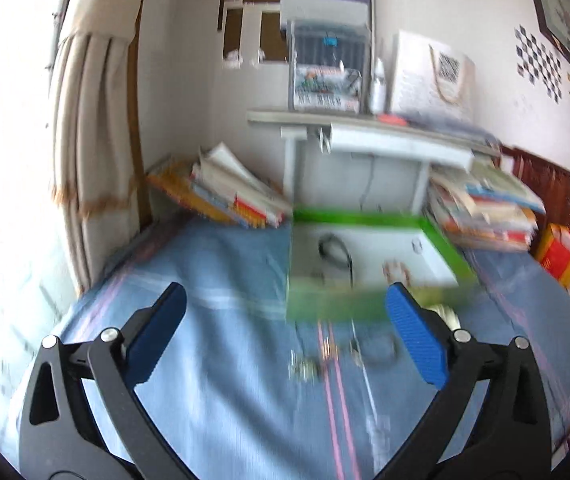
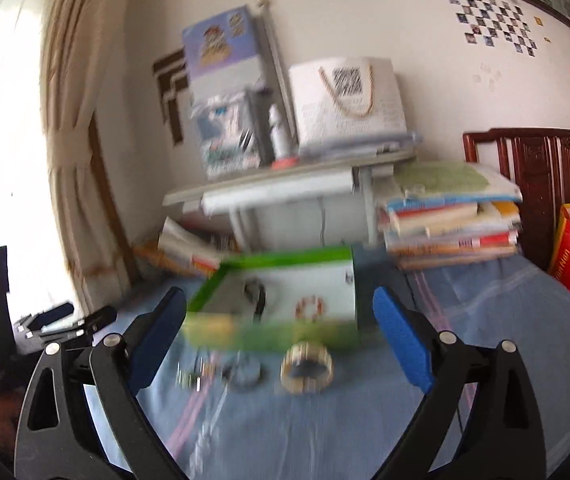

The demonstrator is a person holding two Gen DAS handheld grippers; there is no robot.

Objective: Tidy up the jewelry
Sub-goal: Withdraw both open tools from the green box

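Both views blurred. Left gripper [image 1: 285,336] and right gripper [image 2: 281,338] spread wide, nothing held. Bracelet [image 2: 307,368] and small trinkets [image 2: 221,374] just before green box [image 2: 269,338].

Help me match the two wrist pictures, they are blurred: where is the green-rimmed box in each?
Left wrist: green-rimmed box right of centre, on the blue bedspread.
Right wrist: green-rimmed box at centre, just above the wide beaded bangle.
Shared landmark: white bag with the QR code.
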